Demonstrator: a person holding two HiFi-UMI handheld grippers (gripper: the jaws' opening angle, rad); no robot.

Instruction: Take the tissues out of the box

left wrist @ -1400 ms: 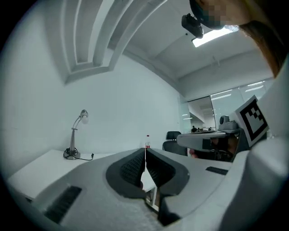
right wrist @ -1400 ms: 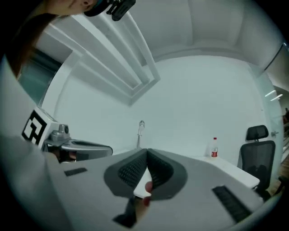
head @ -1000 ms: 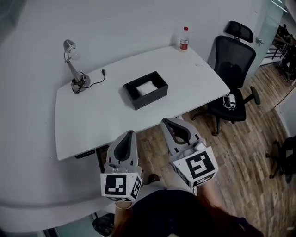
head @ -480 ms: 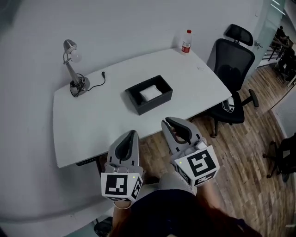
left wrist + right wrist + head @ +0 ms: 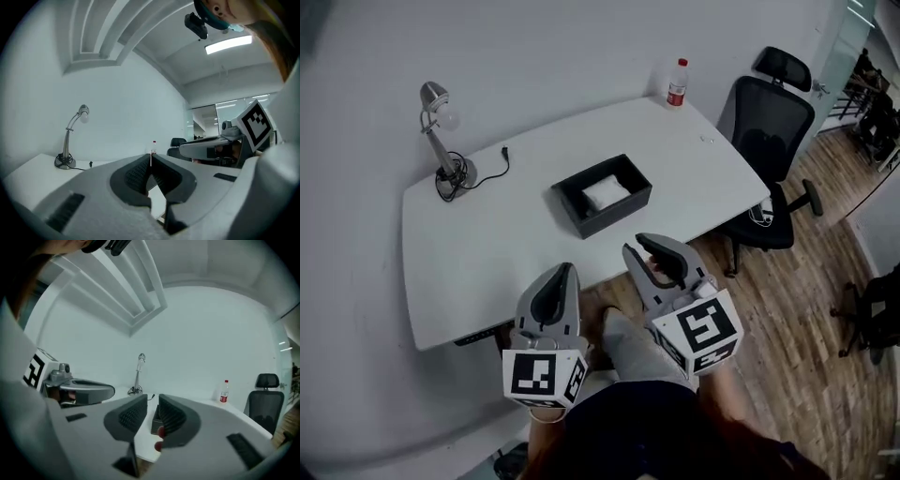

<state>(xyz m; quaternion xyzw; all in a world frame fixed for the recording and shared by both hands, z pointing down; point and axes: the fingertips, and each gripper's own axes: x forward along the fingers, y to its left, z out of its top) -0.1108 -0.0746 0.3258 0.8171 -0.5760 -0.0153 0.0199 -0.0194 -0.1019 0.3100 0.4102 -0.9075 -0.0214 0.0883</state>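
Approach step; nothing grasped yet. The box (image 5: 602,195) sat on the counter (image 5: 487,244), open-topped, with white tissues (image 5: 606,192) lying inside it. Both tongs hung well short of the box, on the person's side. Left tongs (image 5: 562,273) pressed together, empty. Right tongs (image 5: 642,247) were opening, gap narrow, nothing between. Next move likely: reach over the box, widen, descend onto the tissues, pinch, lift.
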